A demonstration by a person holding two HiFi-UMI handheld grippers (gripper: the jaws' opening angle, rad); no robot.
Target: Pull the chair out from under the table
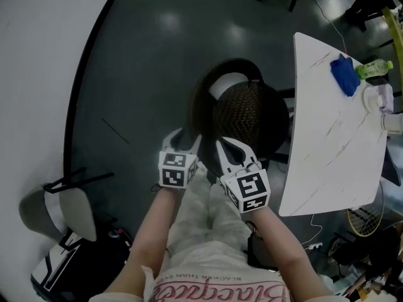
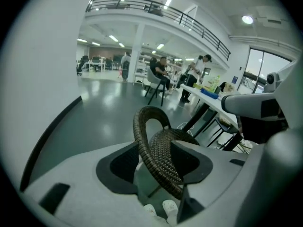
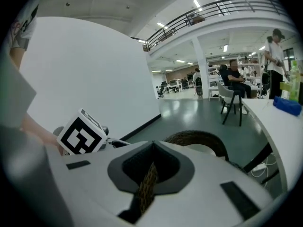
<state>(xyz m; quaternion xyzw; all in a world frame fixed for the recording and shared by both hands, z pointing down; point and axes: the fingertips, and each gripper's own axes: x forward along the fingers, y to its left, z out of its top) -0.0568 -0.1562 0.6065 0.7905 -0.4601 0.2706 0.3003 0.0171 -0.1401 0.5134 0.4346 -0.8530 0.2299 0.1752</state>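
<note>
One wicker chair (image 1: 249,112), one white table (image 1: 327,150), two grippers.
The chair stands at the table's edge, legs hidden. Jaws of left gripper (image 1: 187,140) stand apart, straddling its back rim (image 2: 149,145); right gripper (image 1: 232,148) is closed round the same rim. A grey chair (image 1: 63,209) is partly cut off. The floor (image 1: 157,55) is dark and glossy, the wall (image 1: 38,74) white and curved, with a railed mezzanine (image 2: 156,8) above.

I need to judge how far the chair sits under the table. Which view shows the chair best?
The head view: it shows nearly the whole wicker chair from above, against the table. The left and right gripper views show only its woven back rim, close up.
</note>
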